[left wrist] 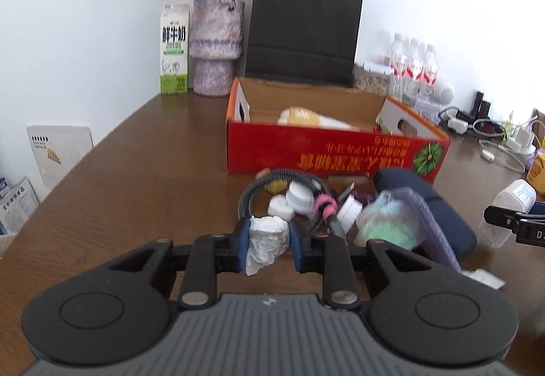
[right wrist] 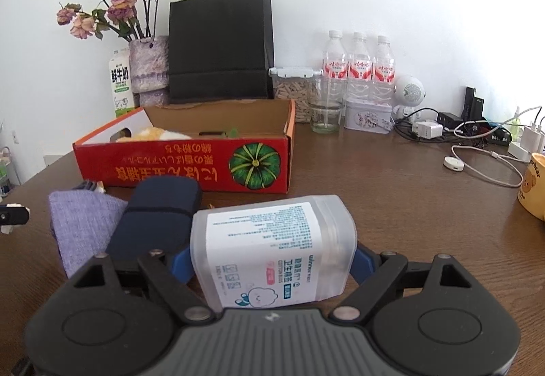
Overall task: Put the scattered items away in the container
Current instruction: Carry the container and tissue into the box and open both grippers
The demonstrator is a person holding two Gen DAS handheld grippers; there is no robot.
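Brown wooden table (right wrist: 391, 192), white wall; red box (right wrist: 190, 165) open.

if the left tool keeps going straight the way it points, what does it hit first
Probably the pile of clutter just ahead: the white bottle caps and coiled cable, before the red box. The left tool already holds crumpled tissue; depth is uncertain.

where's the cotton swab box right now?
In the right wrist view the cotton swab box is clamped in the right gripper, above the table just right of the navy case, short of the red carton.
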